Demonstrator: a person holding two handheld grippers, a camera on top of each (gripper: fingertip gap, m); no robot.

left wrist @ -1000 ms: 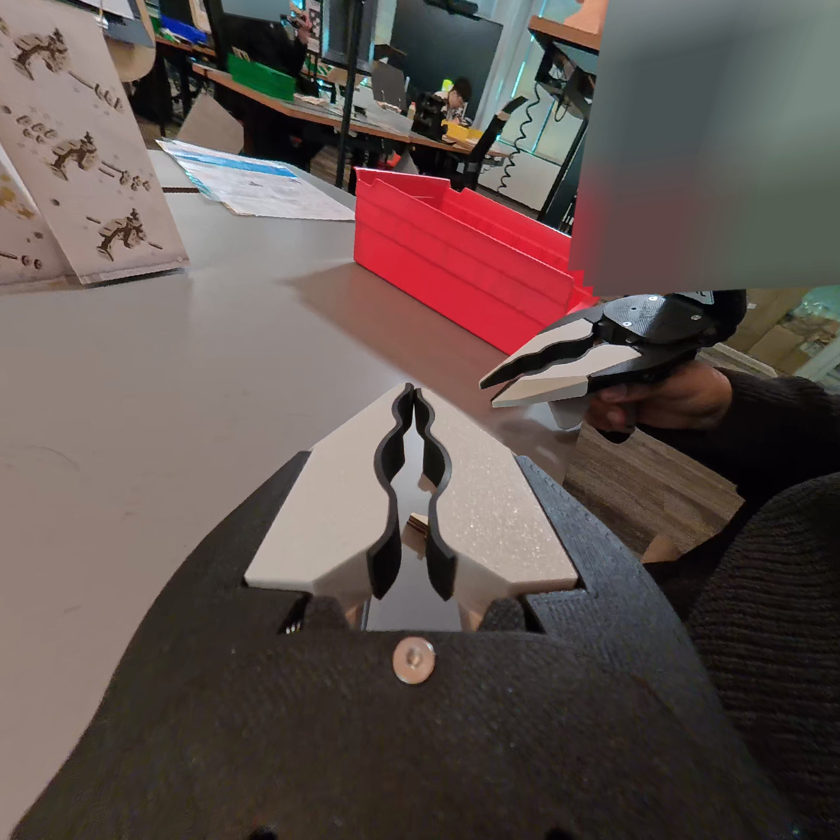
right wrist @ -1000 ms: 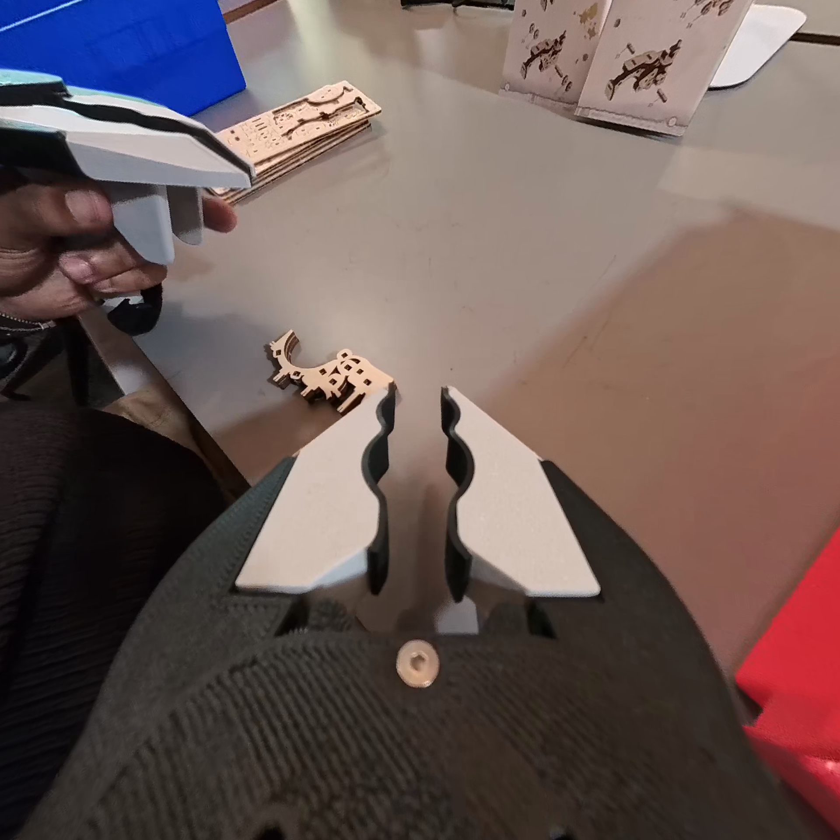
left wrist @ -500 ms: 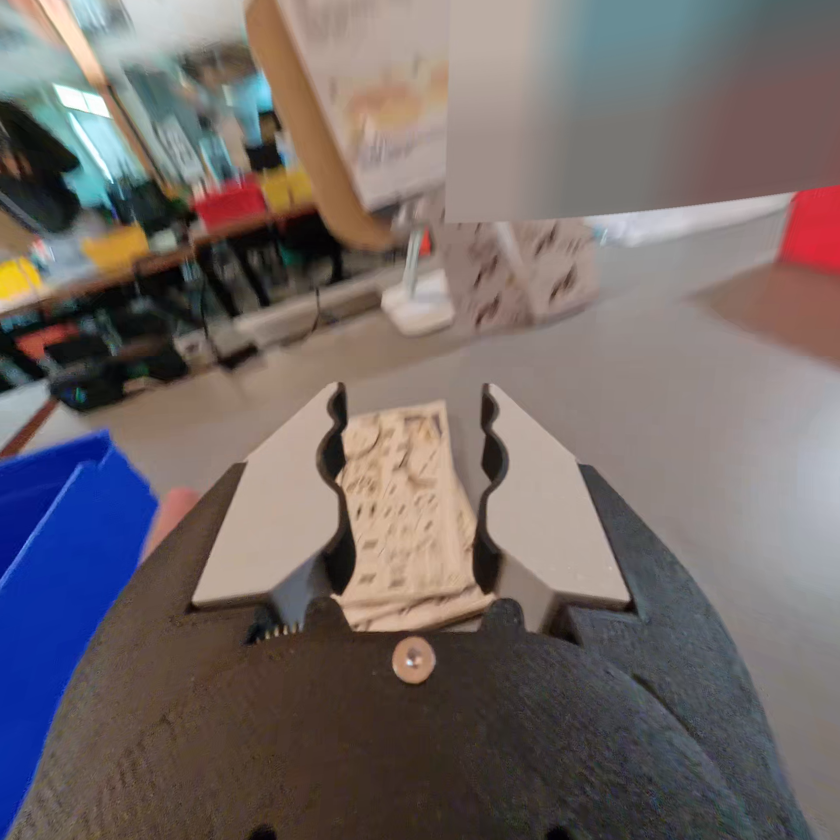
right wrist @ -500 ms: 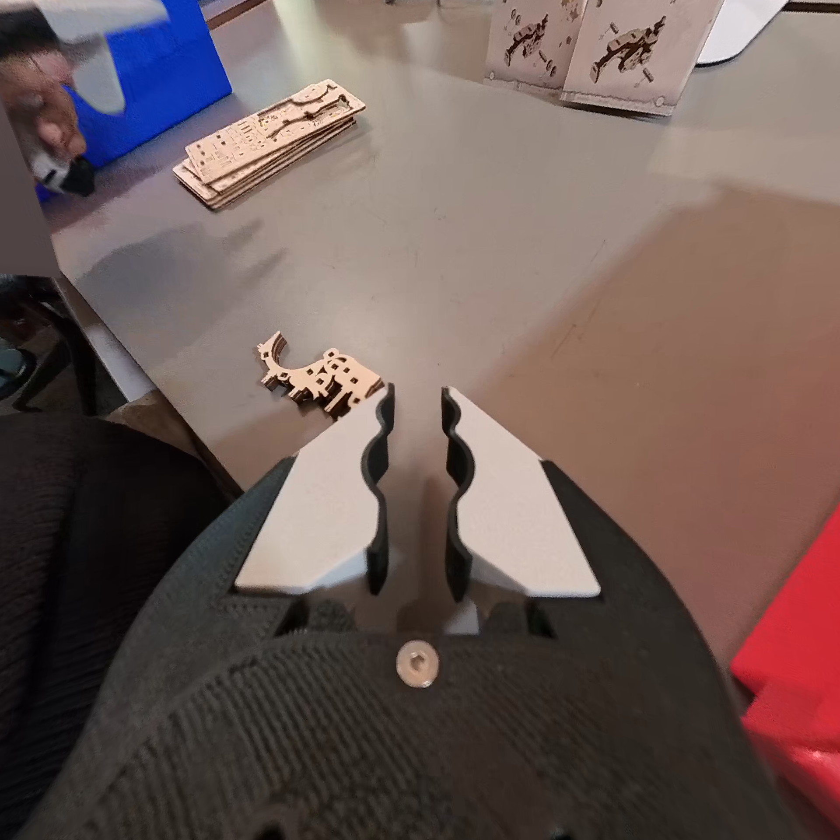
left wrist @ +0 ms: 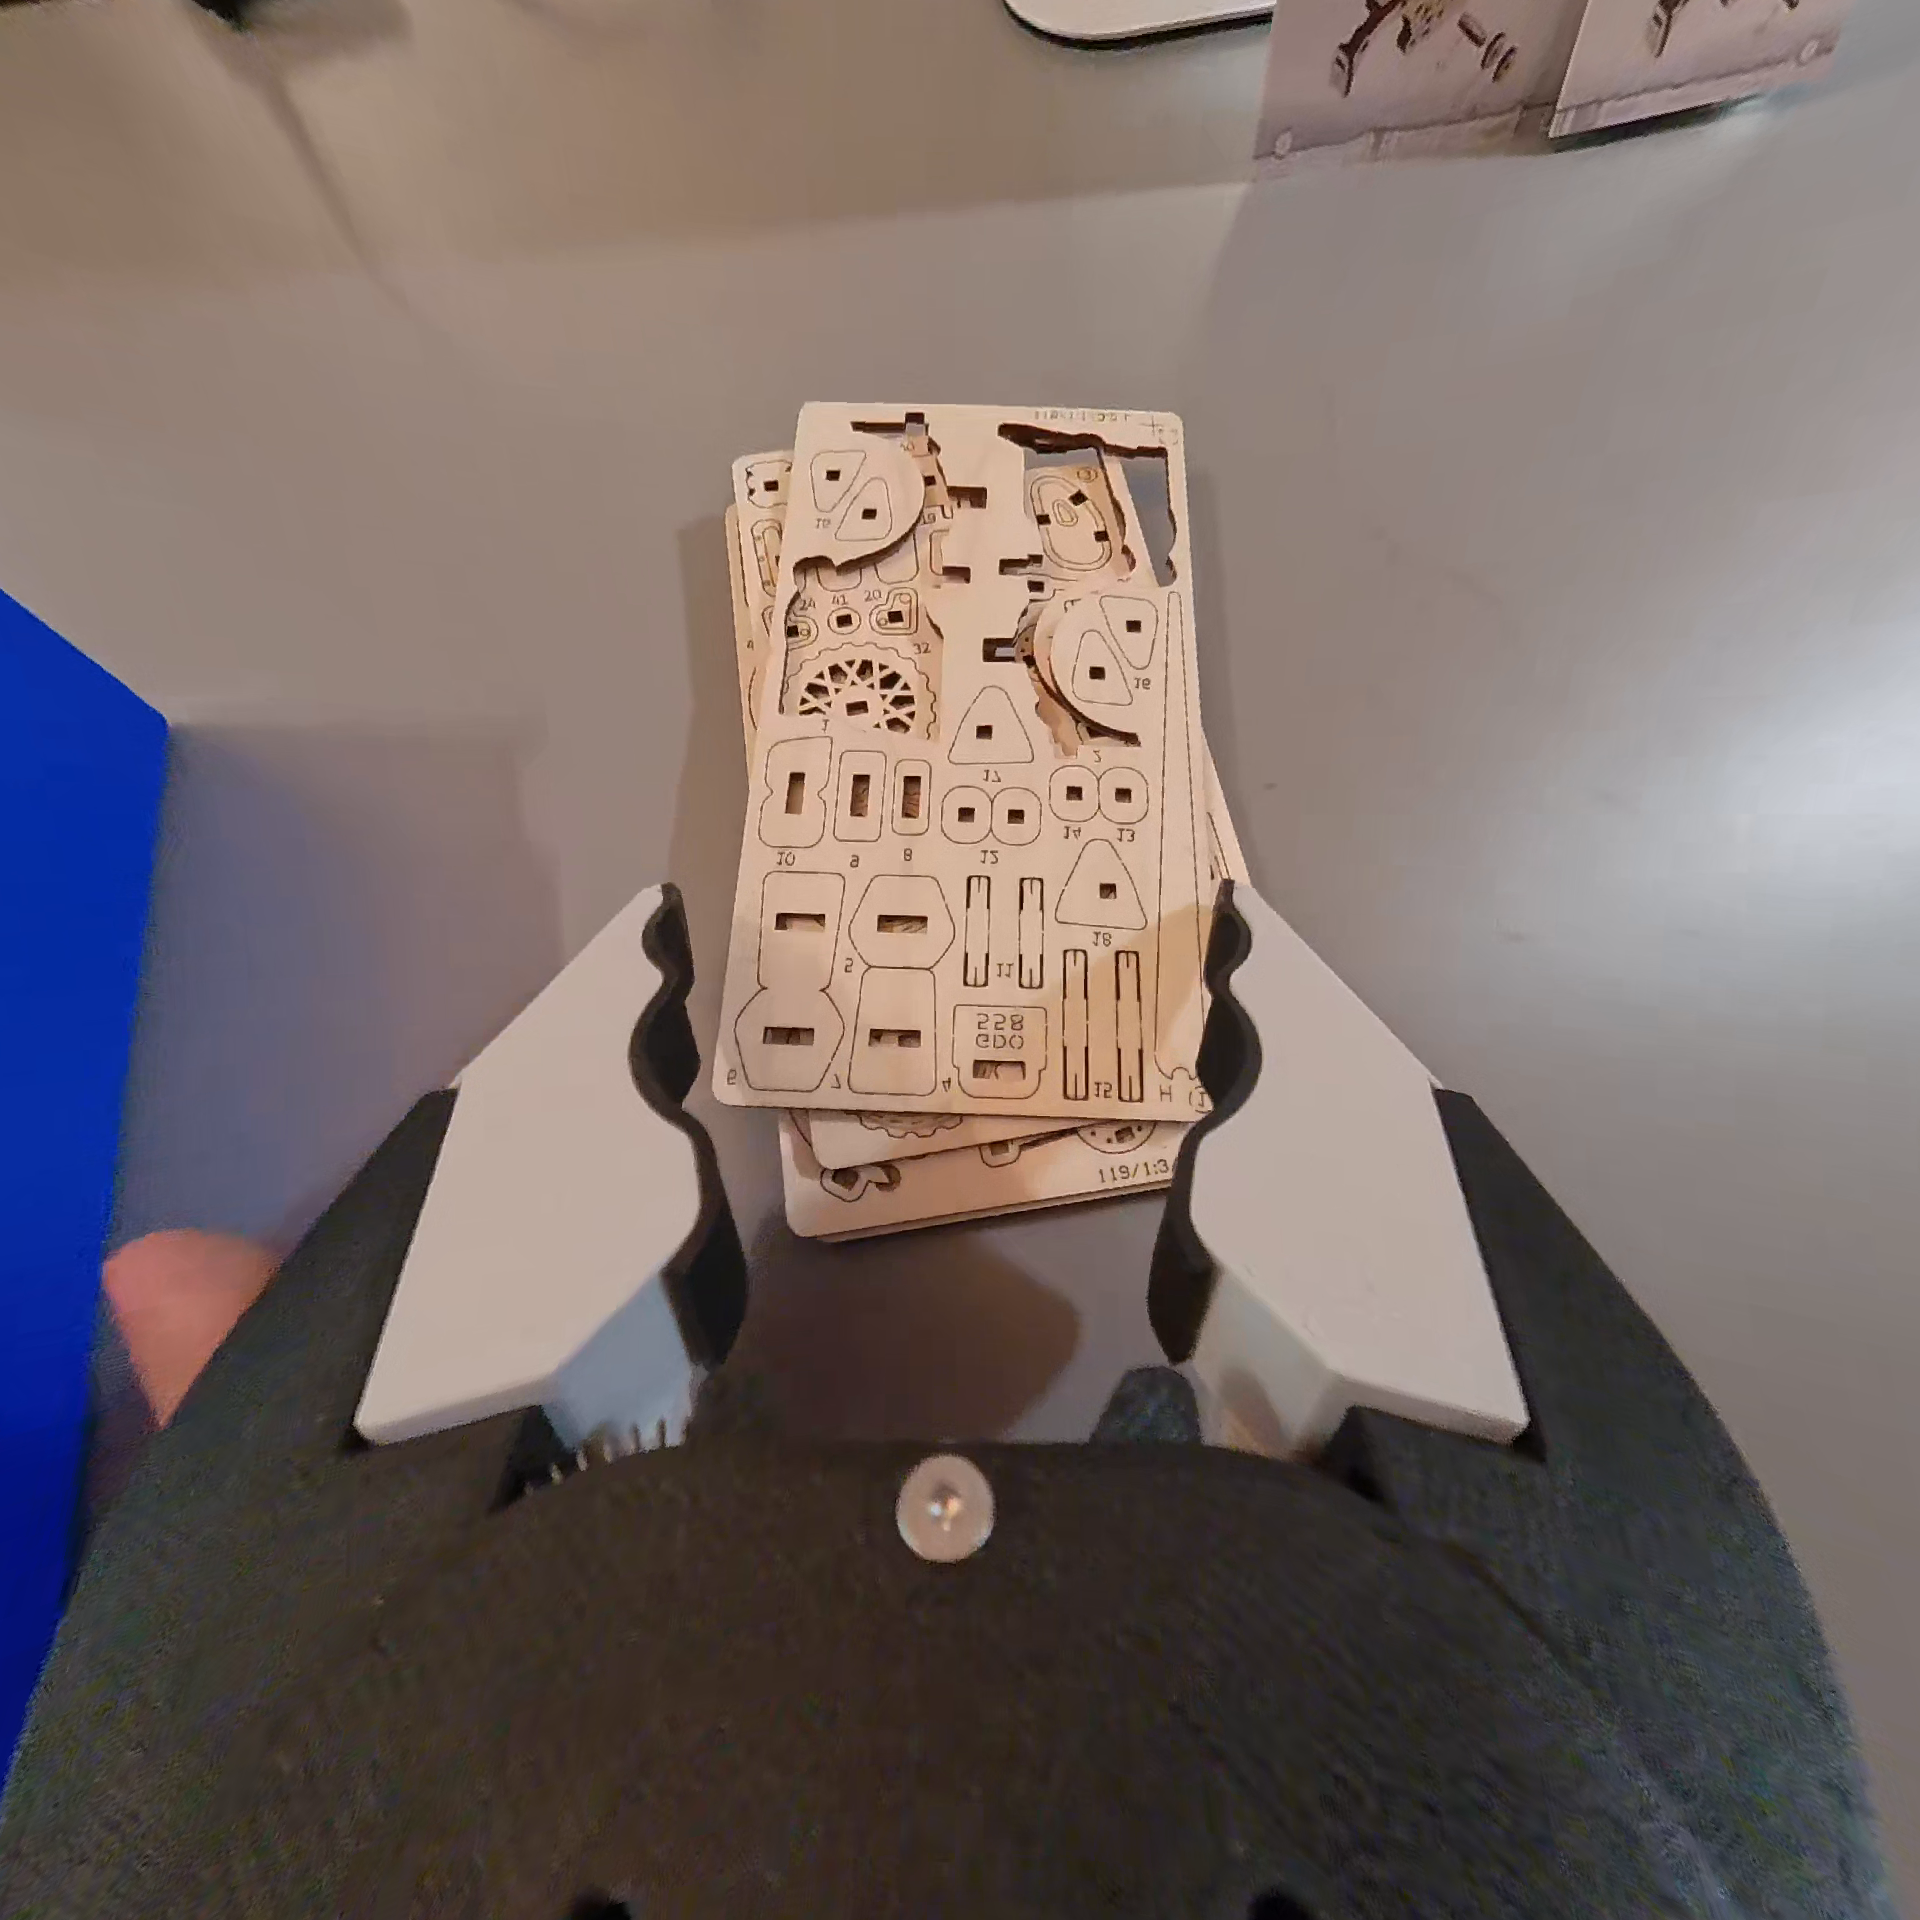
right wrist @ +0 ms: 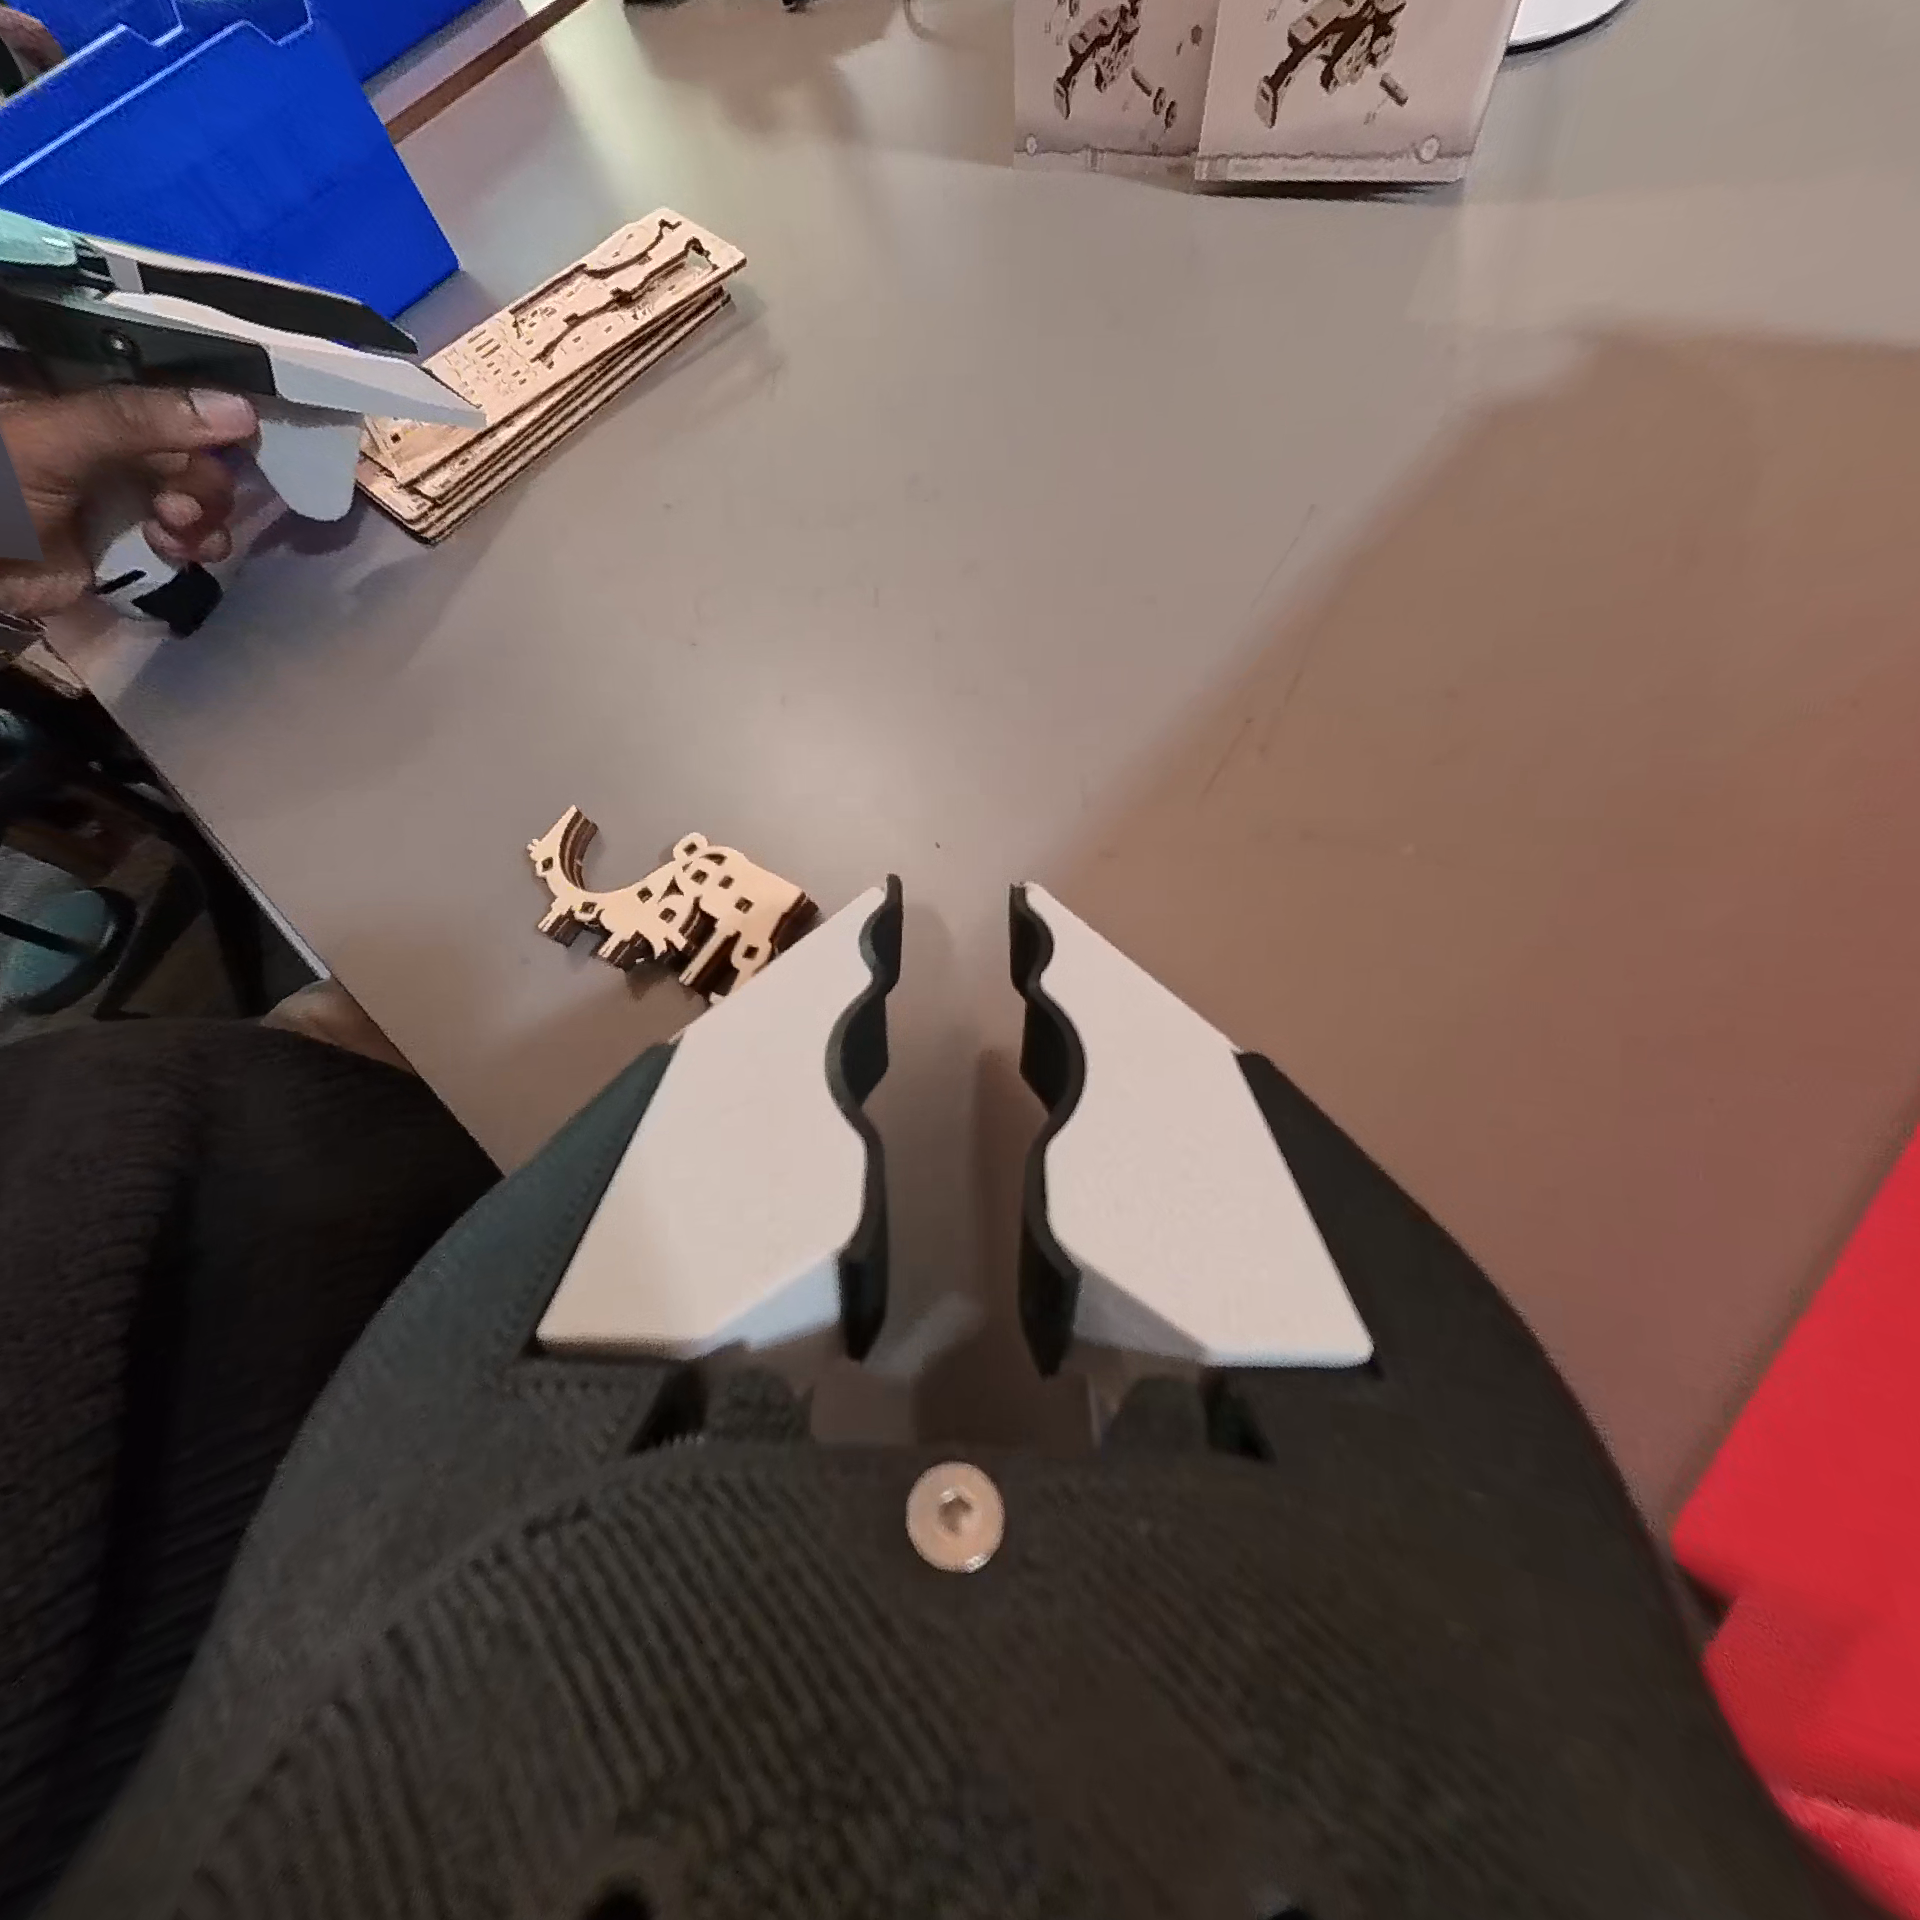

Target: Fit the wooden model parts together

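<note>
A stack of laser-cut wooden part sheets [left wrist: 966, 821] lies on the grey table. My left gripper [left wrist: 948, 906] is wide open above the near end of the stack, one finger on each side, not touching it. The stack [right wrist: 561, 353] and the left gripper [right wrist: 416, 374] also show at the left of the right wrist view. A small partly built wooden model piece [right wrist: 675, 909] lies near the table's front edge. My right gripper [right wrist: 954, 896] is slightly open and empty, just right of that piece and above the table.
A blue bin [right wrist: 229, 166] stands left of the stack, also seen in the left wrist view [left wrist: 73, 1039]. A red bin [right wrist: 1829, 1475] is at the right. Instruction sheets [right wrist: 1247, 94] stand at the back. The table edge [right wrist: 249, 862] runs along the left.
My left gripper swung away from the right gripper to the sheet stack, opened wide and tipped down over it. My right gripper stayed nearly still and slightly open.
</note>
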